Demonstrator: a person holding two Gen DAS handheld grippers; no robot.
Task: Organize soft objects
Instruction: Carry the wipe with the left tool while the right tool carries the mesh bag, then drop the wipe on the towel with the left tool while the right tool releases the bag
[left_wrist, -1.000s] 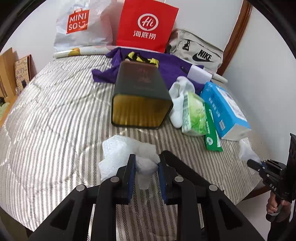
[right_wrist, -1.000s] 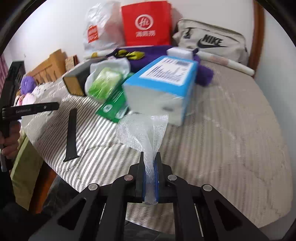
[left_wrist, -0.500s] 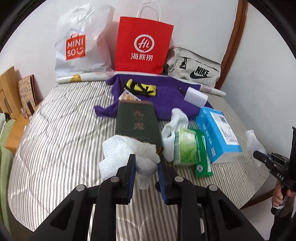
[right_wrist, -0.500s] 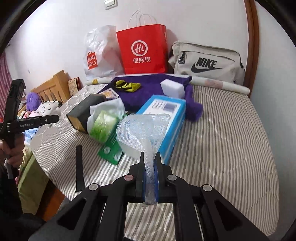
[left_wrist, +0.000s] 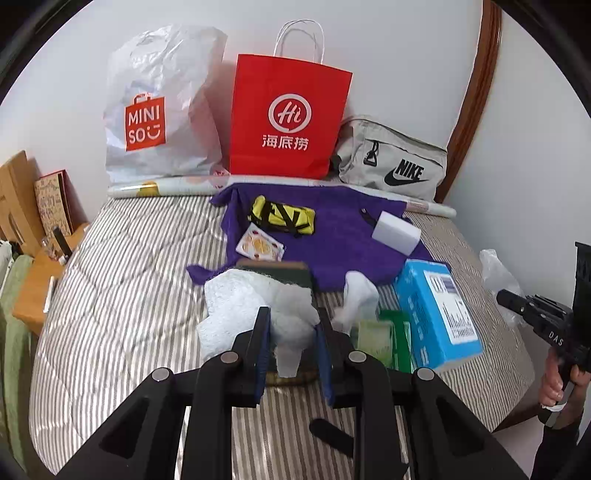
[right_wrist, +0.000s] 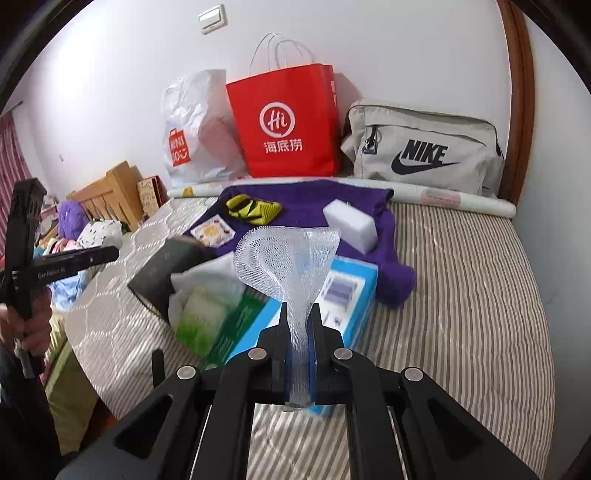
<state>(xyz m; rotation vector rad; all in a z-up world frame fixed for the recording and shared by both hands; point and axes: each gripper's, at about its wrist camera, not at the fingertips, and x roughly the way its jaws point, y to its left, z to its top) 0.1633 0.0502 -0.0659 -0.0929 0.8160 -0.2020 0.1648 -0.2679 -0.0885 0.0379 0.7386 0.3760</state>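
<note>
My left gripper (left_wrist: 293, 325) is shut on a crumpled white foam sheet (left_wrist: 251, 299) and holds it above the striped bed (left_wrist: 129, 295). My right gripper (right_wrist: 299, 321) is shut on a white foam net sleeve (right_wrist: 288, 258) and holds it above the blue tissue box (right_wrist: 351, 291). On the bed lie a purple towel (left_wrist: 332, 236), a yellow-black cloth (left_wrist: 284, 218), a white sponge block (left_wrist: 395, 232), a white sock (left_wrist: 360, 295) and a green tissue pack (right_wrist: 203, 317). The right gripper also shows at the right edge of the left wrist view (left_wrist: 506, 297).
A dark green tin (right_wrist: 166, 273) lies by the towel, partly hidden. A Miniso bag (left_wrist: 159, 110), a red paper bag (left_wrist: 288, 118) and a Nike bag (left_wrist: 391, 162) stand along the wall. A wooden shelf (left_wrist: 33, 291) is left of the bed.
Both grippers have risen and pulled back from the bed, each still holding its foam piece. The objects on the bed now look smaller and lower in both views.
</note>
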